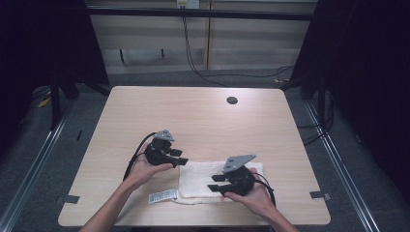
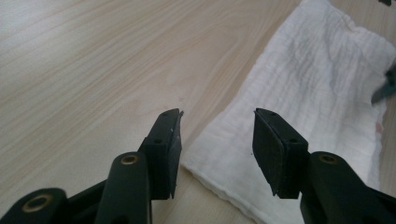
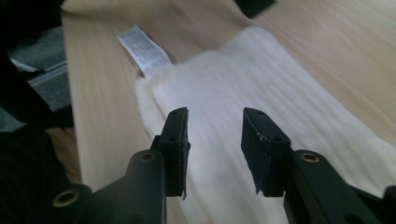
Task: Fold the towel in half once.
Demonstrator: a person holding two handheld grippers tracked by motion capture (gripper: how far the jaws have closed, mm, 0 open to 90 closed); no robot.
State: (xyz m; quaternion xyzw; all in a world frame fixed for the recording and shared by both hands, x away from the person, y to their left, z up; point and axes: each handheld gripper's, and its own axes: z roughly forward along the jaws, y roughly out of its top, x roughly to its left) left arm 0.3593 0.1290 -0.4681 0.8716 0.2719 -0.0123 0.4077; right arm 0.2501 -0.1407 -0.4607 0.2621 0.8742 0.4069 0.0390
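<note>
1. Left gripper [image 1: 178, 157]: jaws spread, nothing between the pads, poised above the left edge of the white folded towel [image 1: 205, 181].
2. Right gripper [image 1: 216, 182]: jaws parted, empty, above the towel.
3. The towel lies flat near the table's [image 1: 193, 111] front edge.
4. The right gripper view shows print on the towel's label [image 3: 142, 49]; the high view shows the table's grommet hole [image 1: 232, 100].

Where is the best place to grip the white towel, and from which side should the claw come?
Probably a corner or short edge: the white towel lies flat and folded on the table, so only its borders offer a lip. The open left claw could come from the towel's left end, low and nearly level, one jaw sliding under.
</note>
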